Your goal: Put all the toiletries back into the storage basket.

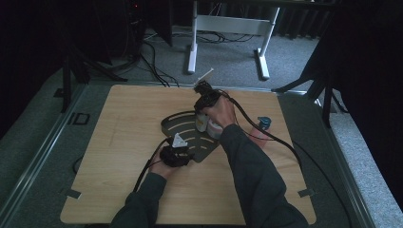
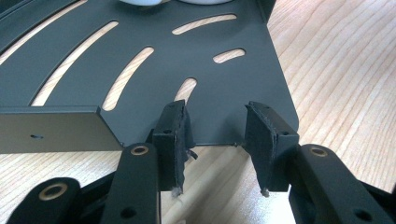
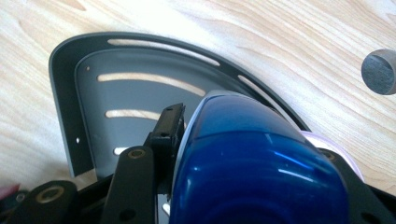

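Observation:
A dark grey slotted tray (image 1: pixel 183 124) lies flat in the middle of the wooden table. My left gripper (image 1: pixel 186 155) stands open at the tray's near corner. In the left gripper view the tray's (image 2: pixel 140 70) thin edge runs between my left gripper's (image 2: pixel 218 140) two pads without being pinched. My right gripper (image 1: pixel 205 111) hangs over the tray's far right part, above two white containers (image 1: pixel 208 124). In the right gripper view my right gripper (image 3: pixel 252 140) is shut on a glossy blue rounded container top (image 3: pixel 261 158). That top hides its right finger, and the left finger (image 3: pixel 169 126) presses against it.
A small blue-grey round piece (image 1: pixel 263 122) sits on the table right of the tray, also seen as a grey disc (image 3: pixel 379 72). Black cables (image 1: pixel 280 142) trail from both grippers across the right side. A white desk frame (image 1: pixel 228 28) stands on the floor beyond the table.

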A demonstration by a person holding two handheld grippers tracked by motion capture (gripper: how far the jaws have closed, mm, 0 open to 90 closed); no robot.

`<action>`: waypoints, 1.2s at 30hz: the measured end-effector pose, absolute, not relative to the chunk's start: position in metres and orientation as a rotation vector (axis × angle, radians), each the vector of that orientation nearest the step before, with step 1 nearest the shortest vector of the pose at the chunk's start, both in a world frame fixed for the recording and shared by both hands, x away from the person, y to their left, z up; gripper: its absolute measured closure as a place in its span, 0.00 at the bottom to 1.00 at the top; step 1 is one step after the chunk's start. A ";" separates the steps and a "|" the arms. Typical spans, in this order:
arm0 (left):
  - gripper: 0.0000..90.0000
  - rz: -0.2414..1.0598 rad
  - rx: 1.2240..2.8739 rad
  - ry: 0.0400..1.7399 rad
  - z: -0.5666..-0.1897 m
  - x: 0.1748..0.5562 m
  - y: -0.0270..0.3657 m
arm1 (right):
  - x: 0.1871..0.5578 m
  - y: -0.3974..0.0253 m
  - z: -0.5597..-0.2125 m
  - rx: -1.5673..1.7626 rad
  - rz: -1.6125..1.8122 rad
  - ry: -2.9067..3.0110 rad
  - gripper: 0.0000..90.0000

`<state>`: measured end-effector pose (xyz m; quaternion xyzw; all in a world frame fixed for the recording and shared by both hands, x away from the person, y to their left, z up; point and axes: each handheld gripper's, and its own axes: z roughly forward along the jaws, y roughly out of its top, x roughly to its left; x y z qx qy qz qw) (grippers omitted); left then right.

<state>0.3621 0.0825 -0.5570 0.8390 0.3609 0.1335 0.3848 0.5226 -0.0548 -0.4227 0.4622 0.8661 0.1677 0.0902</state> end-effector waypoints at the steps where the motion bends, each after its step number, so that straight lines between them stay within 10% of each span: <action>1: 0.65 0.341 2.137 0.920 -0.557 0.362 0.082 | 0.524 -0.054 -0.423 1.385 0.497 2.571 0.62; 36: 0.66 0.333 2.137 0.918 -0.557 0.362 0.083 | 0.550 -0.046 -0.432 1.560 0.400 2.442 0.61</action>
